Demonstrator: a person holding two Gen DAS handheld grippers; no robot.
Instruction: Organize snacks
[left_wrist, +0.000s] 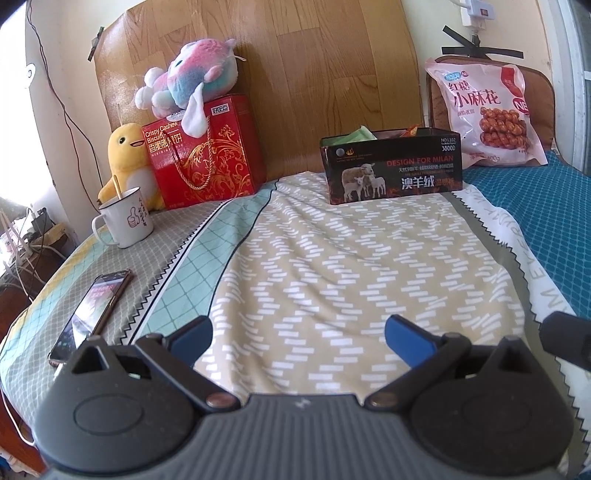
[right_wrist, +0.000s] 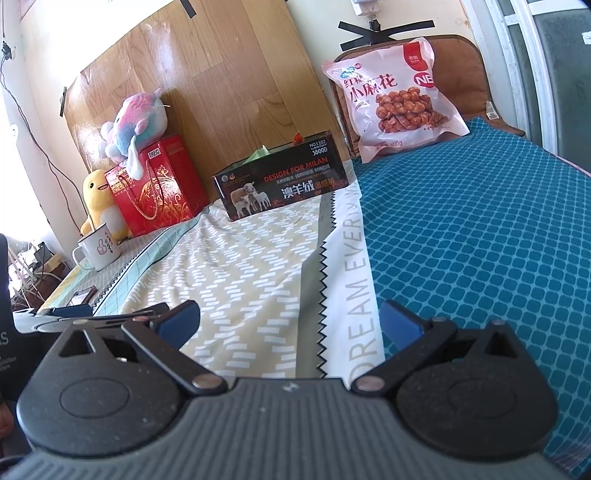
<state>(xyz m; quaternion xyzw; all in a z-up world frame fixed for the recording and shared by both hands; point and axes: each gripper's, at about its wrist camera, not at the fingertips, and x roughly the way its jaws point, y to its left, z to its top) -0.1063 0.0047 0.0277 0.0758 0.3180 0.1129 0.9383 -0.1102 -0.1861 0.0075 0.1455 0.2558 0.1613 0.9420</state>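
Both grippers are held low over the near end of the bed (left_wrist: 332, 258), each with its jaws spread wide and nothing between them: the left gripper (left_wrist: 298, 332) is seen above the beige patterned sheet, the right gripper (right_wrist: 290, 319) above the seam where that sheet meets the blue cover. The snacks lie at the far end. One dark open box (left_wrist: 391, 170) stands on the sheet against the wooden headboard, with what appear to be two packets — one green, one orange-red — showing above its rim. One large pink snack bag (right_wrist: 395, 96) is propped upright to the right of the box, apart from it, on the blue cover. One red biscuit gift box (left_wrist: 207, 155) stands far left, with one pastel plush resting on top and one yellow plush beside it. One mug and one phone lie on the left. It is judged that the pink bag is to be collected next; it would best be approached by the right gripper and pinched at an edge — not across the puffed middle, where brittle contents could be crushed.
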